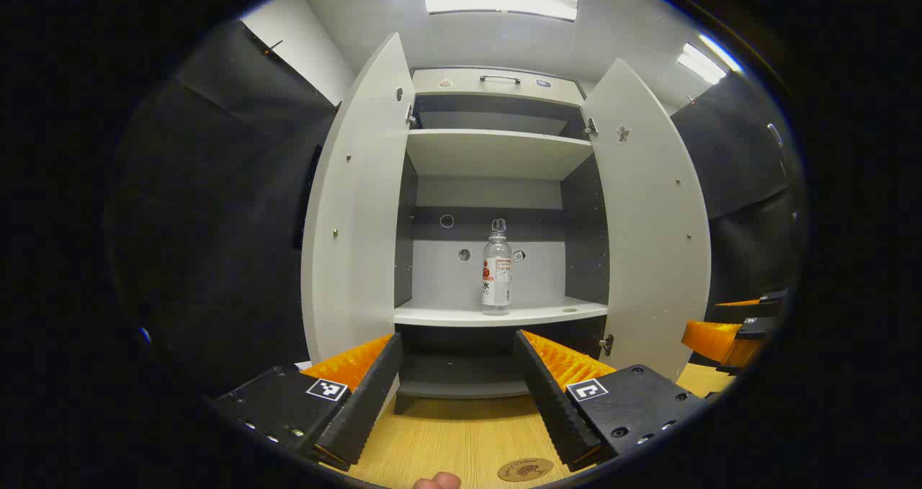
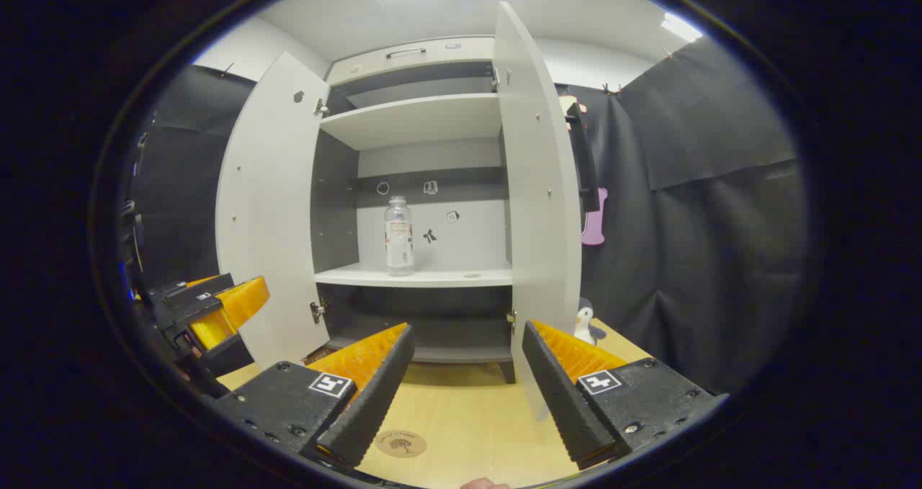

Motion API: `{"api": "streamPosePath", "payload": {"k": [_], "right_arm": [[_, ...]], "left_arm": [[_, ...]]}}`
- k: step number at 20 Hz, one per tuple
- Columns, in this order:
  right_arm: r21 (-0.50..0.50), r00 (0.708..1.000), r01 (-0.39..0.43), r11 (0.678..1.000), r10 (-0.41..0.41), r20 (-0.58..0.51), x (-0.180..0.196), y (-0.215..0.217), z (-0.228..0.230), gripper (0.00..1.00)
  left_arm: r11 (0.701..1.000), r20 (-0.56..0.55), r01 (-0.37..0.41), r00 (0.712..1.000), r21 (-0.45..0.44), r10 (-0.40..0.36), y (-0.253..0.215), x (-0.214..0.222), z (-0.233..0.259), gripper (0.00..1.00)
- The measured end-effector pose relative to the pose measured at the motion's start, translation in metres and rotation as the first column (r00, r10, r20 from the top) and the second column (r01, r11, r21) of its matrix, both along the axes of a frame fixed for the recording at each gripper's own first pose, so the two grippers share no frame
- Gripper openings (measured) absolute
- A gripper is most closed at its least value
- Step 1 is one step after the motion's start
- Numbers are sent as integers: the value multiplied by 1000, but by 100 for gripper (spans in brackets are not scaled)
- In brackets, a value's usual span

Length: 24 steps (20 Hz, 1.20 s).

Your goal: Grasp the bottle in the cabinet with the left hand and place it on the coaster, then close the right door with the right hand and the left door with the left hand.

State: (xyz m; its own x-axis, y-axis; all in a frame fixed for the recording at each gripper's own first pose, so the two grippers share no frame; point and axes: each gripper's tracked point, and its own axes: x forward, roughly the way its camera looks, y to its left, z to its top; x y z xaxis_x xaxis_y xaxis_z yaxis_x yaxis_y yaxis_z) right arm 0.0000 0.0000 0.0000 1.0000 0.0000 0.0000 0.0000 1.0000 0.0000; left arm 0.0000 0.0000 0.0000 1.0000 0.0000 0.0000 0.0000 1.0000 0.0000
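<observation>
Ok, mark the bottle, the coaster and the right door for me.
bottle [image 1: 497, 276]: left gripper view, on its labelled body.
coaster [image 1: 525, 469]: left gripper view, on its top face.
right door [image 2: 536, 208]: right gripper view, on its inner panel.

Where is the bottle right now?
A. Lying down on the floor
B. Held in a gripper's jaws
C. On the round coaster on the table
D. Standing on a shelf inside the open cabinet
D: the bottle stands upright on the lower shelf of the cabinet, both doors swung open, while the coaster on the table is bare and the left gripper and right gripper are open, holding nothing.
</observation>
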Motion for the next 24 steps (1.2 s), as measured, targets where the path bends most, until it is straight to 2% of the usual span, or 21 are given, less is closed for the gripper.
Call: {"api": "streamPosePath", "payload": {"k": [2, 3, 14, 15, 16, 24], "right_arm": [[-11, 1000, -3, 1000, 3, 11, 0, 3, 3, 96], [-21, 1000, 1, 1000, 0, 14, 0, 2, 2, 99], [-16, 1000, -1, 1000, 1, 8, 4, 10, 0, 99], [-16, 1000, -2, 1000, 2, 7, 4, 10, -1, 99], [-16, 1000, -3, 1000, 3, 7, 4, 11, -1, 99], [-20, 1000, 0, 1000, 0, 19, 0, 14, 3, 99]], "left_arm": [[1000, 5, 1, 1000, 5, -1, 1, 1, 1, 94], [1000, 5, 3, 1000, 0, -3, 1, 2, 0, 95], [1000, -8, 3, 1000, -6, -3, 7, 2, -5, 95], [1000, -9, 3, 1000, -7, -3, 7, 2, -5, 99], [1000, -8, 4, 1000, -10, -4, 7, 2, -5, 94], [1000, -3, 4, 1000, -11, -4, 11, -1, -2, 95]]}}
